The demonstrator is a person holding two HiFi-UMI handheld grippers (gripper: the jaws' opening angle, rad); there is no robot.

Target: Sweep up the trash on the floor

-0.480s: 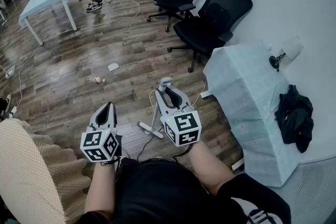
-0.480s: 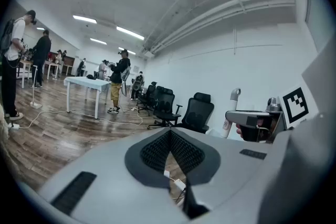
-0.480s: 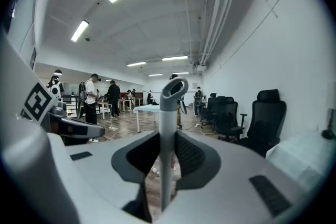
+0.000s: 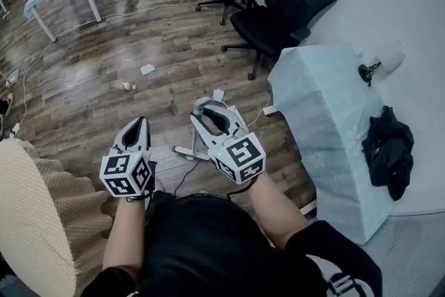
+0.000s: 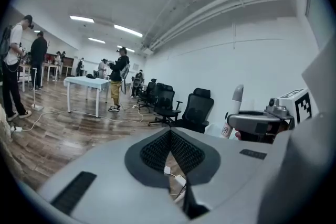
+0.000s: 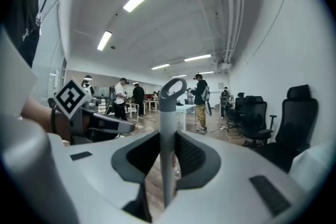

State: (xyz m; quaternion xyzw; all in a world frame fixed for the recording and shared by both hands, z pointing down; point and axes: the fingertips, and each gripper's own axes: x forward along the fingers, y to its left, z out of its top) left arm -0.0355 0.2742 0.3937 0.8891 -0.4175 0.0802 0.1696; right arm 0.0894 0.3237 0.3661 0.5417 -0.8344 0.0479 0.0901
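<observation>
R gripper (image 4: 208, 112) is clamping the grey handle (image 6: 167, 134), L gripper (image 4: 136, 133) is idling w/ jaws together, empty; probably worth keeping that grip firm while steering toward the paper scrap (image 4: 147, 69).

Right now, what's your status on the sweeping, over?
Left gripper shut, empty. Right gripper shut on grey loop-topped handle. White paper scrap lies unswept on wooden floor ahead. Black office chair off right.
</observation>
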